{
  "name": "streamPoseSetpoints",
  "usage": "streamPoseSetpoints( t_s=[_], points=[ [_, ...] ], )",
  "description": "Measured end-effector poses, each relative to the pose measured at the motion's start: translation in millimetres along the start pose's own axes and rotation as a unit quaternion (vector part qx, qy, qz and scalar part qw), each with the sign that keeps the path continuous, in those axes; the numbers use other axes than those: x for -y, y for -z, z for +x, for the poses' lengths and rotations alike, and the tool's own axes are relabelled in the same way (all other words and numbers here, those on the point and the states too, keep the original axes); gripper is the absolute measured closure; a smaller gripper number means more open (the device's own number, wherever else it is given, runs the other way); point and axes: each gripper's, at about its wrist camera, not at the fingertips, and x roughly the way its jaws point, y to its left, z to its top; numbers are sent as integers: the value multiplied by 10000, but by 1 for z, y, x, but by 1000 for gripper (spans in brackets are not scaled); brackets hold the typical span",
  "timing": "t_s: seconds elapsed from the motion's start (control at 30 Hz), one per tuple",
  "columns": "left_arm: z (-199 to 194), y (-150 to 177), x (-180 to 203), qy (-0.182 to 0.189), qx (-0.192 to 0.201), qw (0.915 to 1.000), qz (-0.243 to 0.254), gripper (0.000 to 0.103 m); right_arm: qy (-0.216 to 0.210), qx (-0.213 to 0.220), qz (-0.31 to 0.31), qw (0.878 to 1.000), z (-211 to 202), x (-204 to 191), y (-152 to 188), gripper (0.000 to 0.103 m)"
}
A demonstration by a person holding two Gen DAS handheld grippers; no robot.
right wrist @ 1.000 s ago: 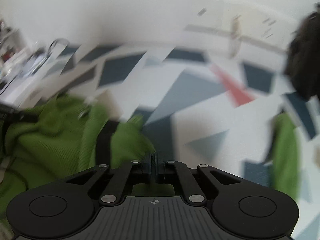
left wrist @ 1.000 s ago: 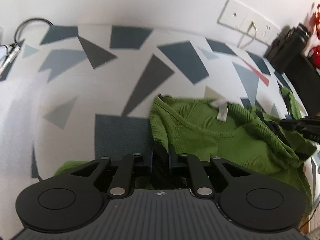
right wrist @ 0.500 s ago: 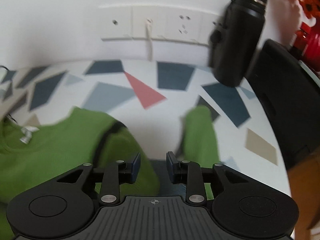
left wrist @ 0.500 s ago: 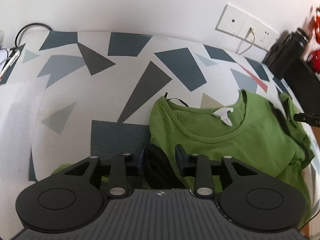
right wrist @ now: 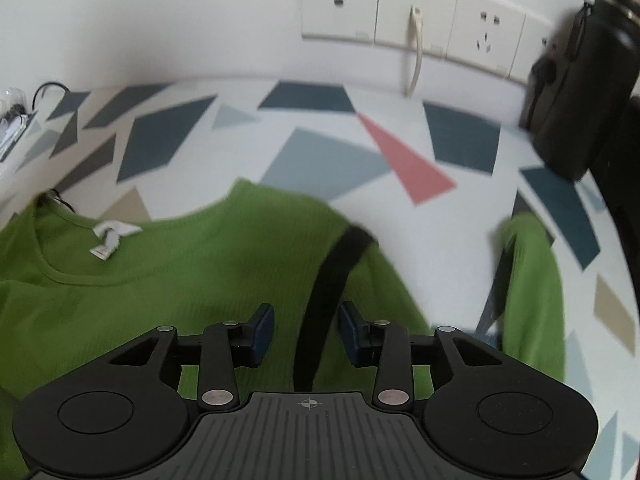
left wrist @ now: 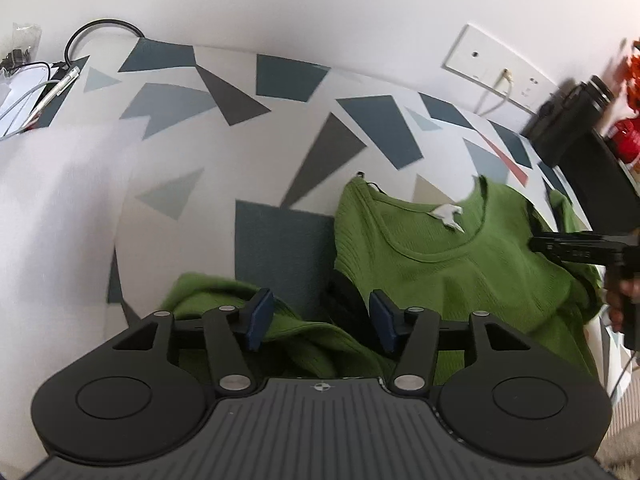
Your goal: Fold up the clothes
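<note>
A patterned tablecloth (right wrist: 320,160) carries a green ribbed top (right wrist: 180,280), lying neck-up with black side stripes and a white label (right wrist: 108,240) below the sockets (right wrist: 416,28). The left gripper (left wrist: 320,320) and right gripper (right wrist: 306,332) hang over its shoulders, jaws opening, pads clear of the cloth.

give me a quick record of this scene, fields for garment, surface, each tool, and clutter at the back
garment: green top spread out, neck toward the wall, white label showing
surface: patterned cloth with grey and blue shapes
left tool: opening, over a green sleeve, pads clear of it
right tool: opening, a black stripe between the pads, untouched
back clutter: wall sockets, black bottle
</note>
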Motion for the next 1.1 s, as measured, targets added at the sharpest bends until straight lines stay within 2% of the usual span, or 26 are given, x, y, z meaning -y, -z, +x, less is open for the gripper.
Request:
streamPoseSetpoints(
  t_s=[0.07,0.17,0.3,0.43,0.5,0.57,0.63,0.73,0.87,0.93,1.07,1.1],
  points=[
    [-6,5,11,76,244,9994,225,49,47,78,-31,10000,0,-2,4,66],
    [2,5,32,115,314,9980,545,49,71,87,10,9999,-1,-2,5,65],
    [24,8,62,448,73,9947,921,55,133,23,3,9999,0,-1,2,65],
    [34,23,96,718,-151,9828,1695,55,477,-26,35,9989,-4,5,5,65],
    [40,31,107,830,-328,9773,1919,55,456,-59,206,9987,-6,12,8,65],
    [43,36,113,986,-498,9727,2042,55,375,-71,363,9986,-8,19,11,63],
    [45,40,117,1122,-629,9683,2143,49,361,-46,372,9986,-10,21,14,62],
    [32,34,116,1130,-553,9652,2293,48,344,-3,370,9987,-11,23,18,61],
    [-2,14,105,1400,-39,9646,2233,43,326,31,371,9988,-11,23,18,60],
    [-14,3,93,1395,314,9664,2135,32,314,56,371,9988,-12,23,18,60],
    [8,-15,53,812,324,9899,1111,36,305,100,393,9987,-12,23,20,58],
    [16,-15,44,742,265,9930,880,43,300,104,396,9987,-12,23,19,58]
  ],
)
